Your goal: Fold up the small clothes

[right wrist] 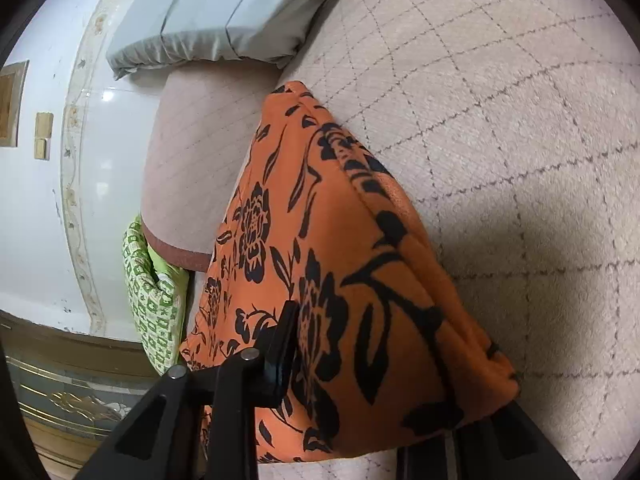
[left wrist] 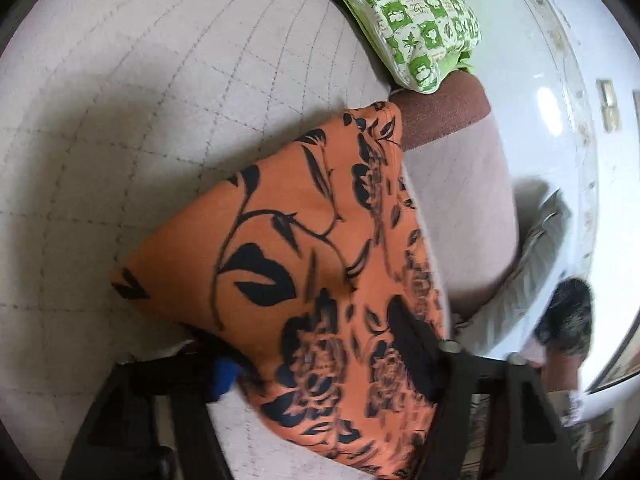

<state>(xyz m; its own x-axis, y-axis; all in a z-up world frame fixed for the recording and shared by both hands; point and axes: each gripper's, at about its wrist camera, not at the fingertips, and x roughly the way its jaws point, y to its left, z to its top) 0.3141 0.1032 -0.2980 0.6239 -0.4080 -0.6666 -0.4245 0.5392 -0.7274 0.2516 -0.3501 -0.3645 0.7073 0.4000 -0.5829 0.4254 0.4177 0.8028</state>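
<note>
Holding the orange floral garment (left wrist: pixel 304 240) up off the quilted bed (left wrist: pixel 120 120) near its edge, left claw (left wrist: pixel 320 364) and right claw (right wrist: pixel 384 364) each pinching a bunch of the cloth. I judge this is the lift before a fold. To do it well I'd keep both pinches level, pull the cloth taut between them, then lay the far hem down first, away from the bed's edge and the green pillow (left wrist: pixel 412 12), so it won't slide off.

Beige quilted mattress (right wrist: pixel 500 120); glossy white tiled wall (right wrist: pixel 36 220); green-checked pillow (left wrist: pixel 416 20); grey cushion (right wrist: pixel 224 12).
</note>
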